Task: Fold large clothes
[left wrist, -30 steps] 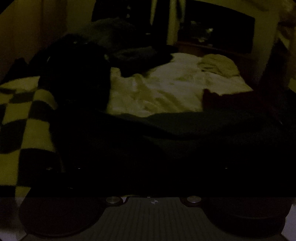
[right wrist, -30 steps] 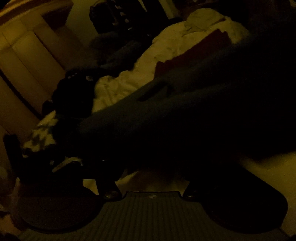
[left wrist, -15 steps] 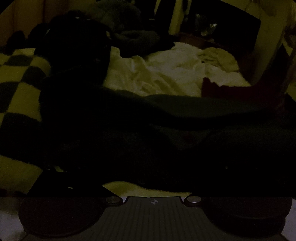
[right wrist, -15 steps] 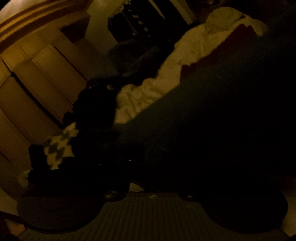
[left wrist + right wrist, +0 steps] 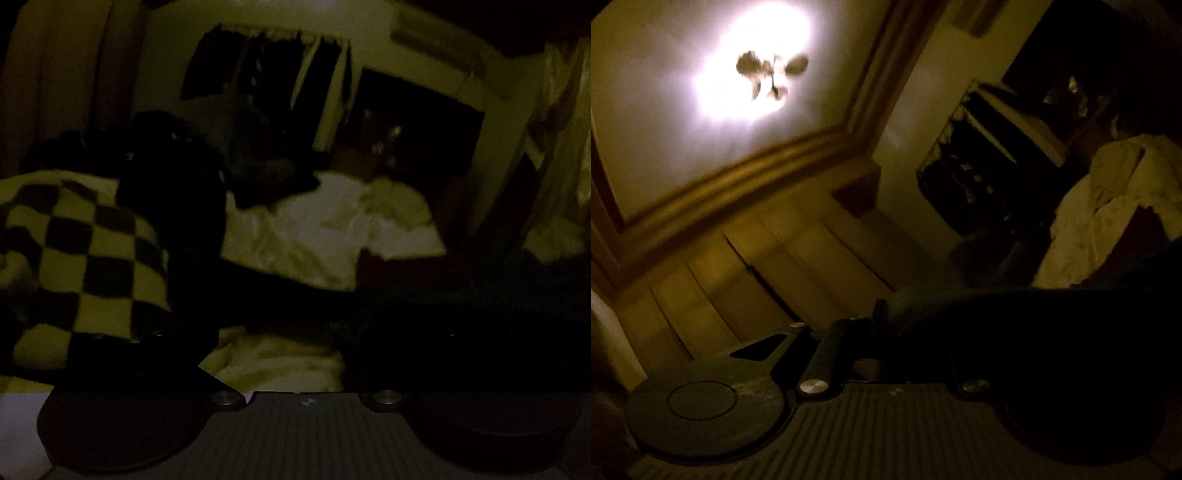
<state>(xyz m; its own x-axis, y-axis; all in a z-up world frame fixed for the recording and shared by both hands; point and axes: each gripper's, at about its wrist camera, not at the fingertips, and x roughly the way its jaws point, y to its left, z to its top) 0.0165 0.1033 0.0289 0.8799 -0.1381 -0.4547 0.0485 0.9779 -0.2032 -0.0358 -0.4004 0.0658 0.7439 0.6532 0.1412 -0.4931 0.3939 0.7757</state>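
Currently the right gripper (image 5: 886,325) is clamped on the dark garment (image 5: 1052,332) filling the lower right of its frame, while the left gripper's (image 5: 295,354) state cannot be determined in the darkness above the white bedding (image 5: 332,236).

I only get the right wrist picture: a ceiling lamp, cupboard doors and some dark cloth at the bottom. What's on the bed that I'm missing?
Observer: The left wrist view shows a checkered blanket bunched on the left side of the bed.
Operator: Where does my dark cloth go?
Observer: The dark garment runs as a band across that whole view, in front of the white bedding.
Operator: Is it lying flat?
Observer: It seems not. Pale bedding shows both above and below the band, so that stretch looks lifted.
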